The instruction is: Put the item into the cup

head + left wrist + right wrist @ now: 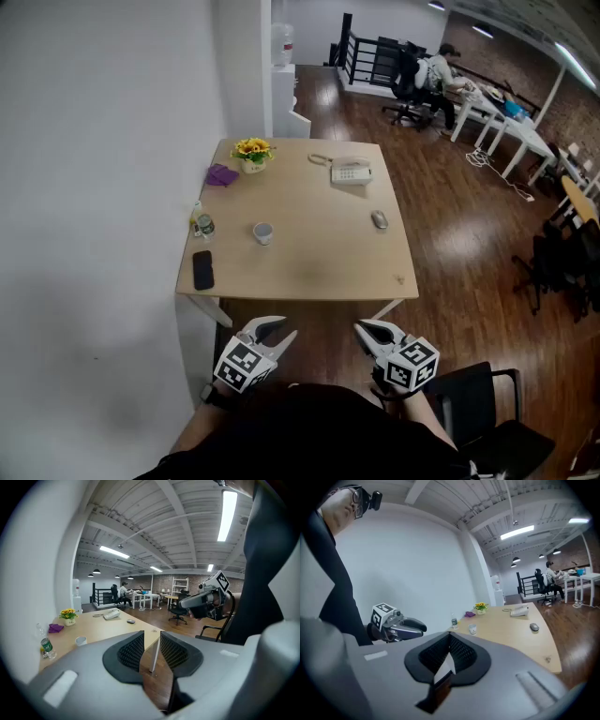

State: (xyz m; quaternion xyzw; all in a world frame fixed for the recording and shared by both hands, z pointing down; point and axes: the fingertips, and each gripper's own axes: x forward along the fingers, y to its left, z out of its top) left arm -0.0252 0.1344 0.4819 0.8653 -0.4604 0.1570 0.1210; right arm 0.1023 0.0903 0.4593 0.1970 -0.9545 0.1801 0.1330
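The place was an open-plan office. A pale wooden table (309, 272) carried a desk telephone (352, 172) and a computer mouse (379, 219). Farther back, a person (437, 71) sat at a row of white desks (506, 127) under ceiling strip lights (228, 508).

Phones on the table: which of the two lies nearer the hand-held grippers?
The flat black mobile phone at the near left corner; the white corded desk telephone sits at the far side.
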